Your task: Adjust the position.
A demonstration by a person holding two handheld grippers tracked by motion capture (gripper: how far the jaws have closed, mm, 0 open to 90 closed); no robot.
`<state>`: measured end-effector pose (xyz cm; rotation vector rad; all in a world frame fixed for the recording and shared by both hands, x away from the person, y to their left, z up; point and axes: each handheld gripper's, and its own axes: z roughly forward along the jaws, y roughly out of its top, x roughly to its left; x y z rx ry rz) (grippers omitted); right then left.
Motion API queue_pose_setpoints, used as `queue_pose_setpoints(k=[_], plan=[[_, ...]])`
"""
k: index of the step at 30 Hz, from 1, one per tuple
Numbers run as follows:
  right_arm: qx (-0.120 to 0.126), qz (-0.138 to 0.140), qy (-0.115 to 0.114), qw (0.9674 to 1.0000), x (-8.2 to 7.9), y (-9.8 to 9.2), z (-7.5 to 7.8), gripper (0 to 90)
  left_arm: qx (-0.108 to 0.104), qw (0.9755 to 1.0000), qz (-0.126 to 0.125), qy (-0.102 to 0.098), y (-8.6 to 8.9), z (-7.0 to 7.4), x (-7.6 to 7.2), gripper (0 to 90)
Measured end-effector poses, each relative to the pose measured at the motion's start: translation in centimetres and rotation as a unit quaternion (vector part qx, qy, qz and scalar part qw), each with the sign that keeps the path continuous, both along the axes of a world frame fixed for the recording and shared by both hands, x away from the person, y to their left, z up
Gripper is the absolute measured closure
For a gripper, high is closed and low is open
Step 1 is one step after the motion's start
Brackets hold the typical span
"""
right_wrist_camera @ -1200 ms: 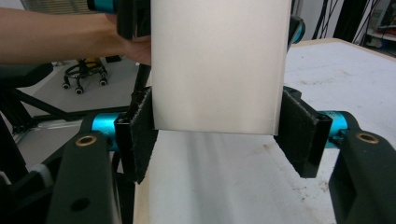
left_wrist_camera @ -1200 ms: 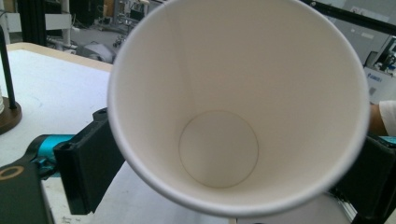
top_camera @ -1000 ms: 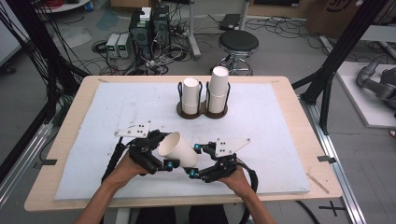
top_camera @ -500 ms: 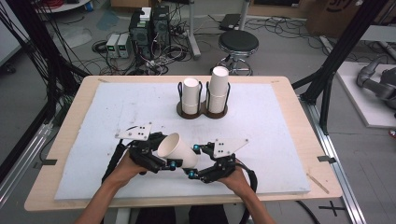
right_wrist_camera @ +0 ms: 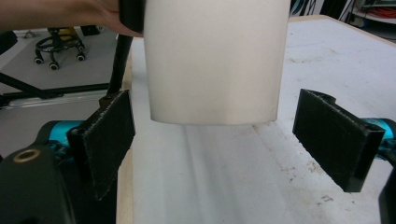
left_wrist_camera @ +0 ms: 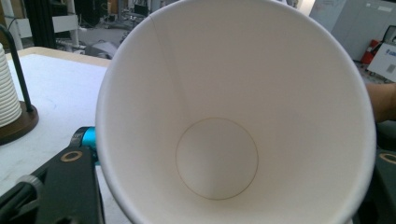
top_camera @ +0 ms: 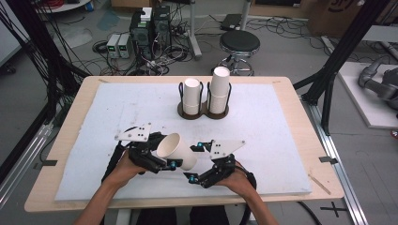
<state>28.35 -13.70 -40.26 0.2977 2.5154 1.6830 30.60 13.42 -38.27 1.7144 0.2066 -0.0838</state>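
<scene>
A white paper cup [top_camera: 176, 151] hangs tilted over the front of the white mat, with its mouth toward my left gripper [top_camera: 162, 151]. That gripper's jaws have just been closing and now press on the cup near its rim. In the left gripper view I look straight into the cup [left_wrist_camera: 224, 140]. My right gripper [top_camera: 194, 161] has just been opening. Its pads [right_wrist_camera: 109, 135] stand wide on either side of the cup's base end [right_wrist_camera: 212, 60] without touching it.
At the back middle of the mat [top_camera: 281, 140], two stacks of paper cups [top_camera: 192, 96] [top_camera: 220, 89] stand in a dark wire holder [top_camera: 202, 114]. The table's wooden edge [top_camera: 300, 194] runs around the mat. A stool [top_camera: 239, 44] and electronics sit on the floor beyond the table.
The left jaws have closed on the cup, and the right jaws, which gripped its base before, have spread off it. Both hands and the cup stayed in place.
</scene>
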Motion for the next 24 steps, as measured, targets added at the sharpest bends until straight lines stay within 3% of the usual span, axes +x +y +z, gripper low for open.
queue_pose_setpoints(k=[4,10,15,18,24], plan=[[-0.004,0.0,-0.001,1.0,0.0,-0.1,0.0,13.5,0.002,1.0,0.005,0.0,0.2,0.1,0.0,27.6],[-0.004,-0.022,0.003,0.9997,0.3,-1.3,0.0,13.6,0.014,0.9997,0.016,-0.007,0.7,0.4,0.1,27.6],[-0.008,-0.048,-0.002,0.9988,0.5,-2.8,-0.2,13.6,0.042,0.9984,0.033,-0.019,0.8,0.9,0.1,27.5],[-0.009,-0.08,-0.002,0.9968,0.7,-3.9,-0.4,13.6,0.054,0.9974,0.04,-0.025,0.8,1.2,0.3,27.5],[-0.008,-0.149,0.001,0.9888,1.1,-6.3,-0.7,13.7,0.077,0.9953,0.053,-0.028,0.8,1.4,0.5,27.5]])
